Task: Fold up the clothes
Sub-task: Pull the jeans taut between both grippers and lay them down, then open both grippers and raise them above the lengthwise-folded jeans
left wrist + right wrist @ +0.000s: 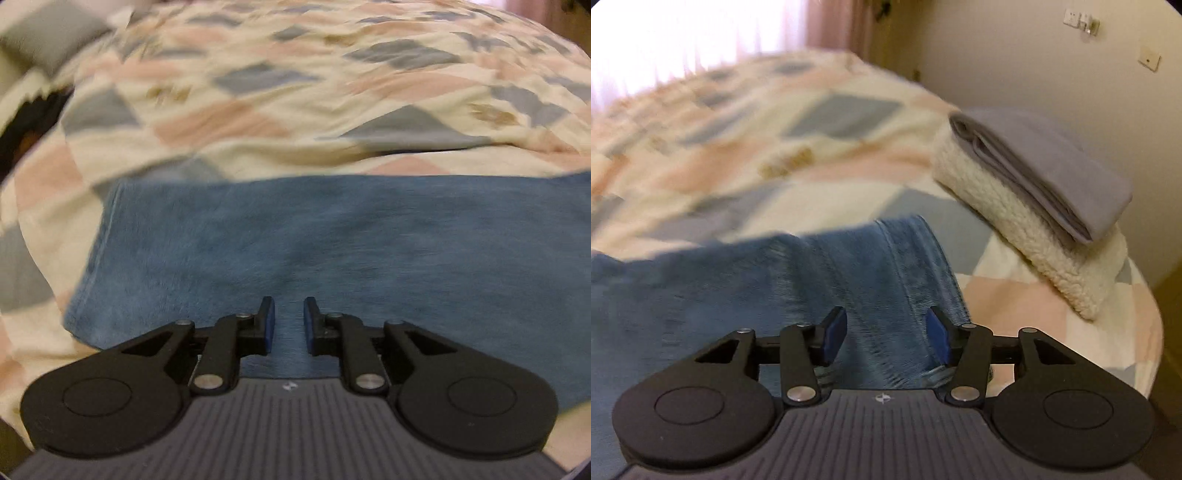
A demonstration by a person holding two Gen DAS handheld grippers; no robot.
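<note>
A blue fleecy garment (332, 240) lies flat on a bed with a patchwork cover (295, 92) of cream, pink and grey. My left gripper (288, 302) hovers over the garment's near part, its blue pads a narrow gap apart with nothing between them. In the right wrist view the same blue garment (738, 280) shows a stitched edge running up its right side. My right gripper (885, 314) is open above that edge, with the cloth below the pads and not pinched.
A folded grey cloth (1052, 166) rests on a folded cream fleece (1034, 251) at the bed's right edge, near a wall with sockets (1082, 20). A bright curtained window (683, 33) is behind. A grey pillow (48, 40) and a dark gap (29, 122) are at left.
</note>
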